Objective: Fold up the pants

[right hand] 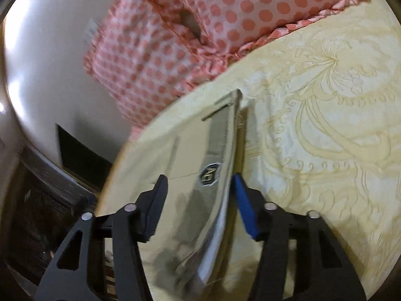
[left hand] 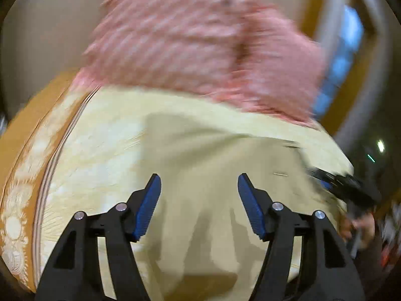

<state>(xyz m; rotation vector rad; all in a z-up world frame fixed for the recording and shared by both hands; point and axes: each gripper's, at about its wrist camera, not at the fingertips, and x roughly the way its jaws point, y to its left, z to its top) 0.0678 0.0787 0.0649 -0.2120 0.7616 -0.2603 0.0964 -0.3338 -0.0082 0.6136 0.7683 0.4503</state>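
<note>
Beige pants (left hand: 200, 165) lie on a yellow patterned bedspread (left hand: 100, 155). In the left wrist view my left gripper (left hand: 199, 188) is open and empty, its blue-padded fingers spread just above the pants fabric. My right gripper (left hand: 343, 183) shows blurred at the pants' right edge. In the right wrist view the pants' waistband (right hand: 220, 150), with a dark round label, runs up between the fingers of my right gripper (right hand: 200, 183), which is open around it. The view is blurred, so contact is unclear.
Pink polka-dot pillows (right hand: 190, 30) lie at the head of the bed, also in the left wrist view (left hand: 200, 45). The bed's orange border (left hand: 22, 155) runs on the left. A white wall (right hand: 47, 75) and dark furniture (right hand: 37, 200) stand beyond the bed edge.
</note>
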